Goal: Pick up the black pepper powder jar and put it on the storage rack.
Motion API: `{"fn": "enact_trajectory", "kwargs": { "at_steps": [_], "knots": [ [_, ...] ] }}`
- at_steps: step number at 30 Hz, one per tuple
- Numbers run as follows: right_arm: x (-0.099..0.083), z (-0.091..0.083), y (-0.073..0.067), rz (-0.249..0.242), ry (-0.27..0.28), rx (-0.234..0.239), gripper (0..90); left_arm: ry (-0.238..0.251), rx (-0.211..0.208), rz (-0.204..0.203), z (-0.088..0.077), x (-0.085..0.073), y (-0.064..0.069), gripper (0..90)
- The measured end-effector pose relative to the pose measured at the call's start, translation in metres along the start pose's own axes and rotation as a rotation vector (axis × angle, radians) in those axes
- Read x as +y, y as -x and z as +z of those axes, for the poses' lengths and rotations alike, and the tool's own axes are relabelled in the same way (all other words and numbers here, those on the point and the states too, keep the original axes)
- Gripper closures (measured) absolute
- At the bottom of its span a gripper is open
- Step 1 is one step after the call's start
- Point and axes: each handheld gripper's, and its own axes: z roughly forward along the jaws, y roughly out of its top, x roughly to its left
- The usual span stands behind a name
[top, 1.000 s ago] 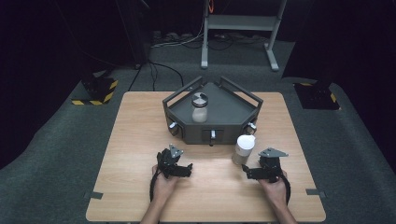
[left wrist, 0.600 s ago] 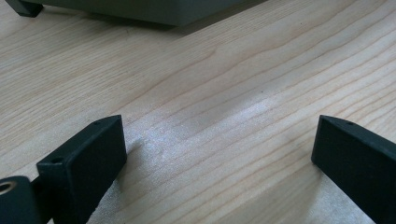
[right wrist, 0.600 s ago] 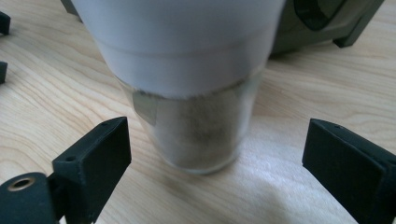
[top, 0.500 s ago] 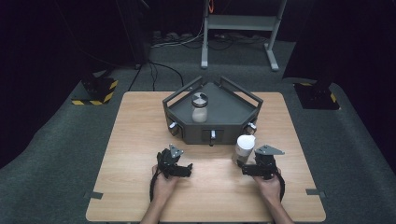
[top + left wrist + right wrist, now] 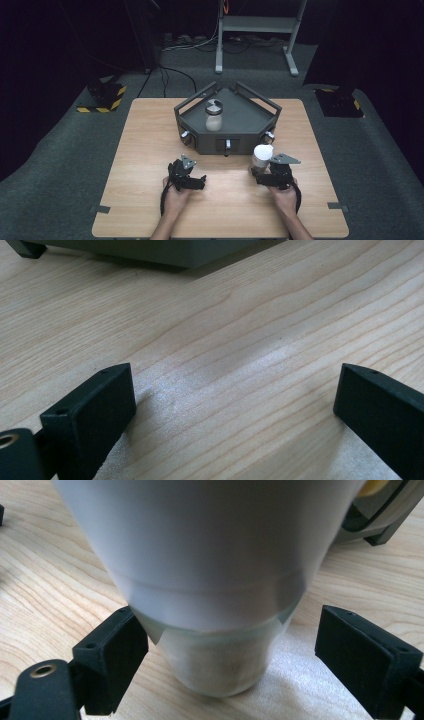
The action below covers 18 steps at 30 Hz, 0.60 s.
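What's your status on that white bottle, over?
Right gripper jaws closing around white bottle, right pad not yet touching. Left gripper open over bare table. Nothing in the way.

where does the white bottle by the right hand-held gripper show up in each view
High view: the white bottle stands on the table, right of centre, just ahead of the right hand-held gripper.
Right gripper view: the bottle is upper centre, between the jaws, which have just been closing.
Left gripper view: not in it.
Shared landmark: the dark tray.
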Motion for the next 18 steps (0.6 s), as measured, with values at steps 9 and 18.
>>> {"fn": "enact_trajectory", "kwargs": {
  "at_steps": [9, 18],
  "knots": [
    [0.0037, 0.0033, -0.0025, -0.007, 0.011, 0.004, 17.5, 0.000, 0.000, 0.000, 0.0000, 0.0000, 0.0000, 3.3],
    [0.0045, 0.0065, -0.0031, -0.007, 0.019, 0.011, 23.8, 0.000, 0.000, 0.001, 0.0000, 0.0001, 0.0000, 3.3]
  ]
}}
